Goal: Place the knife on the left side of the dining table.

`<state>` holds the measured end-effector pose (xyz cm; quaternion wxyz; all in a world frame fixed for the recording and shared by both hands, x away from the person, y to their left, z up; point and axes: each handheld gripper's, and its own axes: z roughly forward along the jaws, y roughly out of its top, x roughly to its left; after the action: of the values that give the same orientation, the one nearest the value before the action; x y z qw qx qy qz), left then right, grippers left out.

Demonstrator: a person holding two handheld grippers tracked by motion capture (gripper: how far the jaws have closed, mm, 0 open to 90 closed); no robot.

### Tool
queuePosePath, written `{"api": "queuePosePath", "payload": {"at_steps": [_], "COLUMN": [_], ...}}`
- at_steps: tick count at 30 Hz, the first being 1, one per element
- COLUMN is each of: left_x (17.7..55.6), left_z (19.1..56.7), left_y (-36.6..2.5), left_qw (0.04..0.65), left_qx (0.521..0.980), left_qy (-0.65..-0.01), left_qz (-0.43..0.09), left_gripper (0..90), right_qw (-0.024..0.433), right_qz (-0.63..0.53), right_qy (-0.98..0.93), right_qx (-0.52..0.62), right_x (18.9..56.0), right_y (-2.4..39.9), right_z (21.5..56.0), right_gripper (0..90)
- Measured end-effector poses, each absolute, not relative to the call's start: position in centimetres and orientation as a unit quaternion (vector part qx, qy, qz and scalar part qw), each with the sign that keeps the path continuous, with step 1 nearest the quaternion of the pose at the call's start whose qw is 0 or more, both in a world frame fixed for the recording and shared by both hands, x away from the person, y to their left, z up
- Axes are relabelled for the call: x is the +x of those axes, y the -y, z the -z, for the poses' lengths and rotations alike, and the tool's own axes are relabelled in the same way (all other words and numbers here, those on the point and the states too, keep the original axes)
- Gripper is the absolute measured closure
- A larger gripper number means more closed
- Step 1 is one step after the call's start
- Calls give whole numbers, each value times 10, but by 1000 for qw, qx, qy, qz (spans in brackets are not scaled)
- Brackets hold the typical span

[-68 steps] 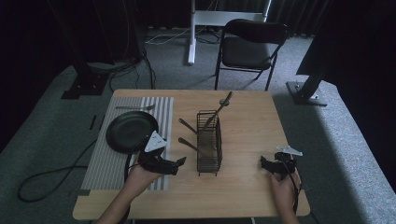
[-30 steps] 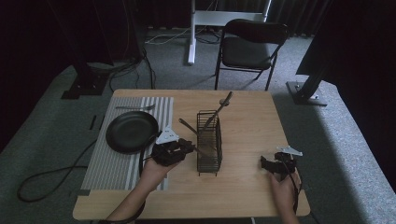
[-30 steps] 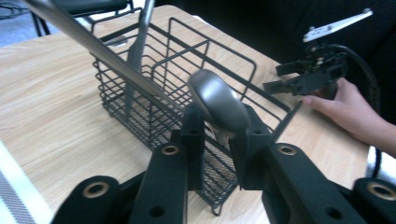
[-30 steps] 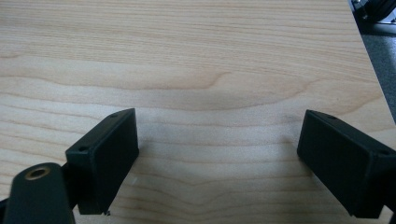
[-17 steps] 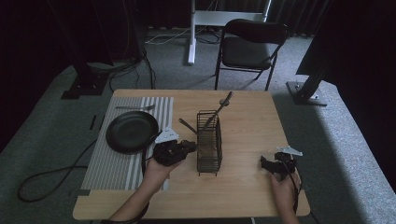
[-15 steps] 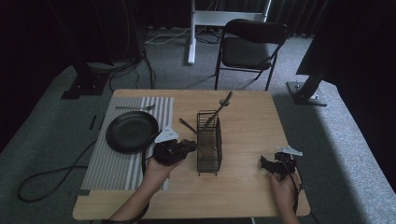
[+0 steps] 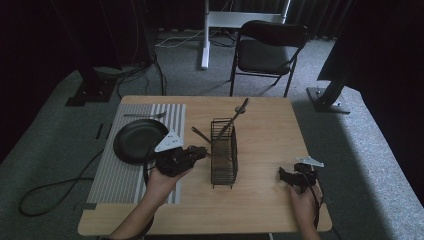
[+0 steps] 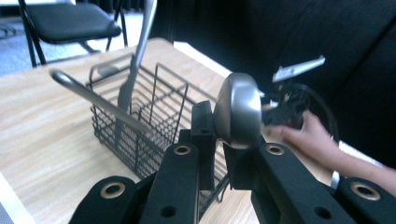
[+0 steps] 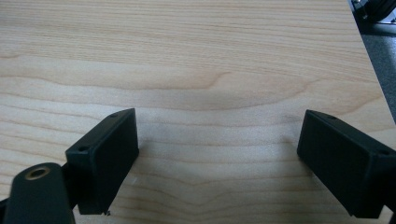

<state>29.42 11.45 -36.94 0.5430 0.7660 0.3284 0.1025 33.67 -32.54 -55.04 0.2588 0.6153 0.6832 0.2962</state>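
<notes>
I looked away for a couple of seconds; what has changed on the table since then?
The left gripper moved from the mat's near edge rightward up to the wire basket, and its fingers now clamp a metal utensil's rounded end beside the basket. The right gripper stayed open near the table's right edge; the pan, basket and its utensils kept their places.

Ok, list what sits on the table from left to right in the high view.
Striped mat → black pan → left gripper, shut on a spoon → wire basket holding utensils → right gripper, open, near the table's right edge.
</notes>
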Motion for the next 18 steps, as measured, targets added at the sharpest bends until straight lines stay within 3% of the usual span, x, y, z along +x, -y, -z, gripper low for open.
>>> {"api": "queuePosePath", "payload": {"at_steps": [18], "left_x": [273], "left_z": [328], "left_y": [-157], "left_qw": [575], "left_qx": [734], "left_qy": [-332], "left_qz": [-145], "left_gripper": [840], "right_qw": [259], "right_qz": [-296], "right_qy": [-683], "right_qx": [615], "right_x": [337], "right_y": [325], "right_z": [550], "right_gripper": [115]}}
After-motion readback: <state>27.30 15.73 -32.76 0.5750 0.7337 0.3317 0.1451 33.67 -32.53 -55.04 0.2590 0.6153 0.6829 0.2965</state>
